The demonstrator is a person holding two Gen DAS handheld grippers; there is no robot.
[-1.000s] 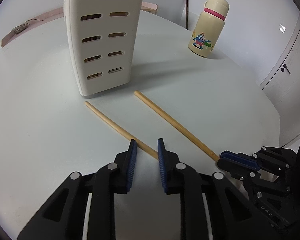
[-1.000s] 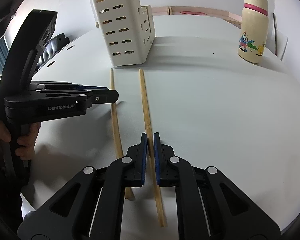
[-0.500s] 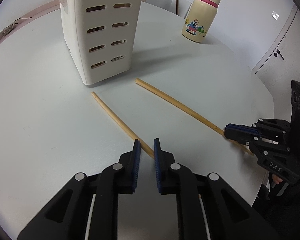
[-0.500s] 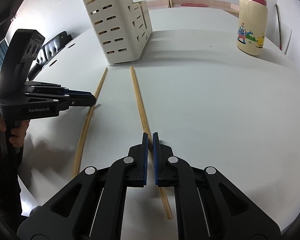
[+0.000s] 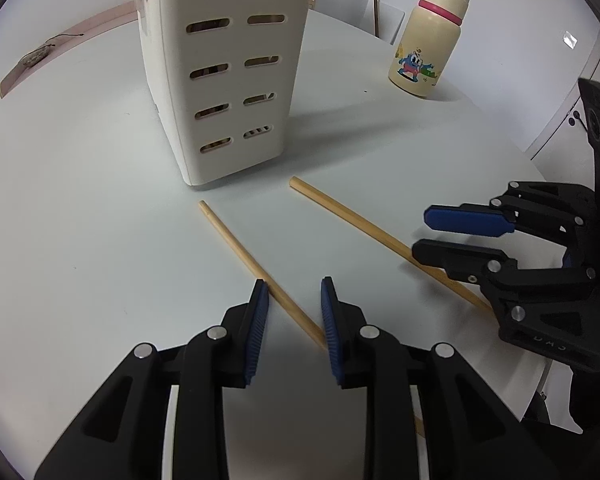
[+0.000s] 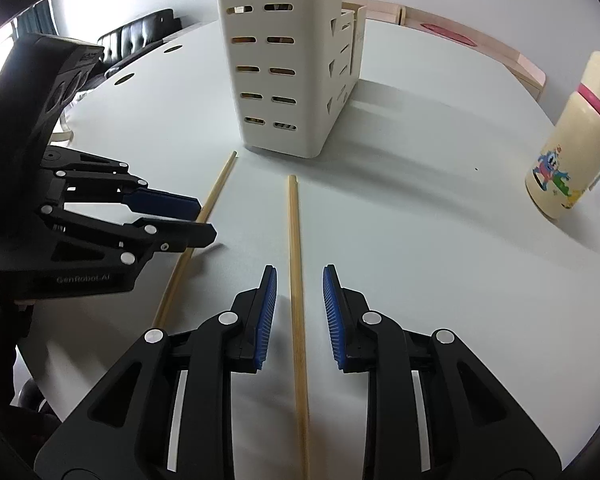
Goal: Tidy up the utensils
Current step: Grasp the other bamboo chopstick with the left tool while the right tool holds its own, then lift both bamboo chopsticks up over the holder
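Observation:
Two wooden chopsticks lie on the white round table in front of a cream slotted utensil holder [image 5: 228, 68], which also shows in the right wrist view [image 6: 284, 64]. My left gripper [image 5: 292, 284] is open, its jaws either side of the left chopstick [image 5: 240, 246]. My right gripper [image 6: 300, 270] is open, its jaws either side of the right chopstick [image 6: 294, 240]. In the left wrist view the right gripper [image 5: 456, 232] sits over the right chopstick [image 5: 352, 216]. In the right wrist view the left gripper [image 6: 188, 220] sits over the left chopstick [image 6: 216, 188].
A cream bottle with a pink band and cartoon print [image 5: 428, 40] stands at the back right of the table, also in the right wrist view [image 6: 568, 140]. Some sticks show through the holder's slots. Black chairs [image 6: 136, 36] stand beyond the table's left edge [image 6: 100, 88].
Both grippers have opened from nearly shut and have moved closer to the holder. Each chopstick lies on the table between the open jaws.

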